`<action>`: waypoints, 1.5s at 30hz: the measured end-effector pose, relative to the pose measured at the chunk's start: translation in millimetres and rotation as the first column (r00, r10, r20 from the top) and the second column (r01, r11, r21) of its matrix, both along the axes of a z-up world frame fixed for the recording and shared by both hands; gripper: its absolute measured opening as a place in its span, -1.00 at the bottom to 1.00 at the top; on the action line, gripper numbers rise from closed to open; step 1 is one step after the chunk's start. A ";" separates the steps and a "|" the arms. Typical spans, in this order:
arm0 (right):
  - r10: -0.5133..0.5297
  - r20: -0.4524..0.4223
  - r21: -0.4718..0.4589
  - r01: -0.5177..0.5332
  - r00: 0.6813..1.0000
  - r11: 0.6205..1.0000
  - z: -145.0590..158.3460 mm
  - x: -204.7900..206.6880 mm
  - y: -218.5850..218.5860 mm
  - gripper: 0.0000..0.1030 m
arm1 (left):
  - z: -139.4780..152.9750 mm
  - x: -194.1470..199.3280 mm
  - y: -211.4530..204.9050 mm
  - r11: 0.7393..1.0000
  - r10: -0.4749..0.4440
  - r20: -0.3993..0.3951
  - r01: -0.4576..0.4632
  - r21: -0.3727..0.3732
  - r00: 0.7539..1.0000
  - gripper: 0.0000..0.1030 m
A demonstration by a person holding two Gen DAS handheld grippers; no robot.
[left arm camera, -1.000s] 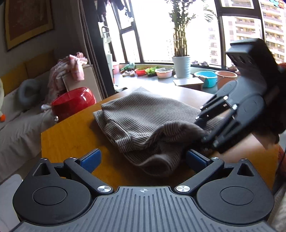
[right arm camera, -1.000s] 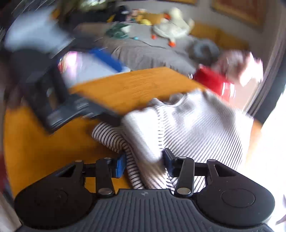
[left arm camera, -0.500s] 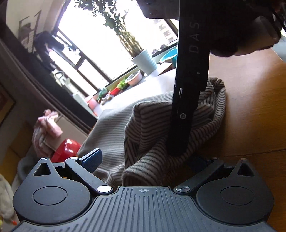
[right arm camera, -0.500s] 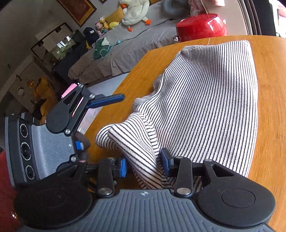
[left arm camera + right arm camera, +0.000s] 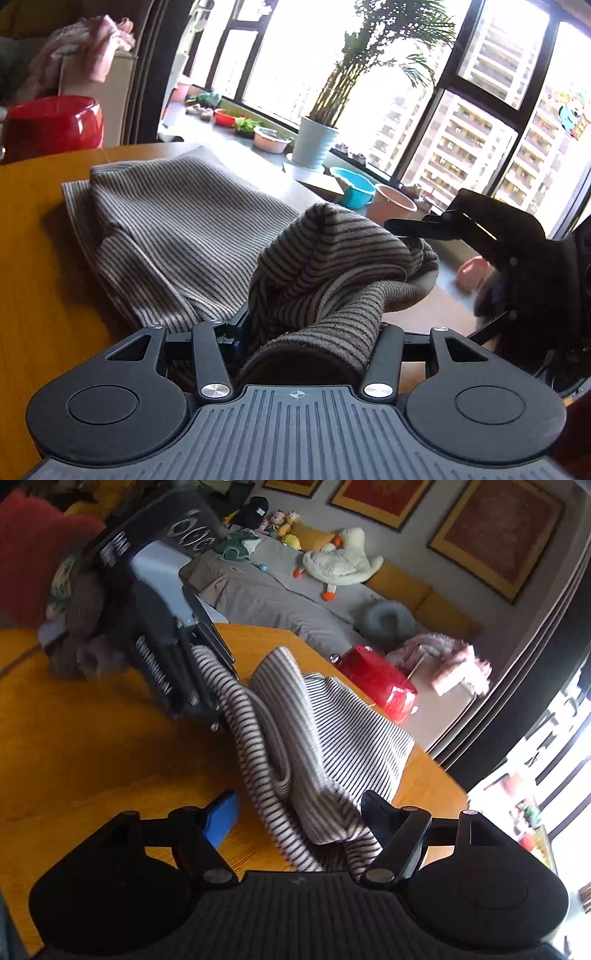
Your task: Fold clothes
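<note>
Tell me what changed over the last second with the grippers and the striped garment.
The left hand-held gripper, open a second ago, has closed on the bunched end of the grey striped knit garment. The right hand-held gripper, shut on that fabric before, now stands open with cloth lying loose between its fingers. The rest of the garment stays spread on the orange wooden table.

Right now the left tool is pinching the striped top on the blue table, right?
Not quite: the table is orange-brown wood, not blue, as the left wrist view shows. The left tool is indeed shut on the grey-and-white striped knit top.
</note>
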State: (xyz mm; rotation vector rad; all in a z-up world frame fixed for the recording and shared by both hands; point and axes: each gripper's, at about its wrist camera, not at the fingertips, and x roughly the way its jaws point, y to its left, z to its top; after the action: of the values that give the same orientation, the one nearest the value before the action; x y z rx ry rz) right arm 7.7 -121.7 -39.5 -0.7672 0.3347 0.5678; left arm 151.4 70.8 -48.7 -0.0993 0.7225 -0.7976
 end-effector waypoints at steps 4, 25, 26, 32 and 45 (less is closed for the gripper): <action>-0.020 0.012 0.011 0.020 1.000 1.000 -10.7 14.8 12.0 -0.01 | 7.9 -11.1 7.9 1.000 0.016 0.006 -0.016 0.012 1.000 0.14; 0.061 -0.328 0.047 -0.048 0.943 0.998 131.1 -72.3 -6.1 -0.49 | -2.8 18.5 9.8 0.998 0.046 -0.140 -0.051 -0.029 0.989 0.09; 0.065 -0.345 0.069 -0.044 0.936 0.997 139.6 -64.6 -7.5 -0.49 | -5.5 19.9 12.8 0.998 0.039 -0.145 -0.045 -0.043 0.989 0.06; 0.068 -0.478 0.229 0.050 0.876 0.972 130.0 38.5 -21.5 -0.49 | -12.6 26.0 29.2 0.995 0.018 -0.167 -0.033 -0.092 0.986 -0.02; 0.110 -0.670 0.390 0.222 0.734 0.894 25.7 162.9 -43.0 -0.23 | 38.6 -4.2 85.3 0.981 0.170 -0.007 -0.170 -0.092 0.985 0.35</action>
State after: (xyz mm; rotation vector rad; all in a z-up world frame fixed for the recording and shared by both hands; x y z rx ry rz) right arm 170.7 -164.7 -13.8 -0.0591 0.8761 0.8265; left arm 147.2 156.1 -10.1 -0.2412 0.6661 -0.6675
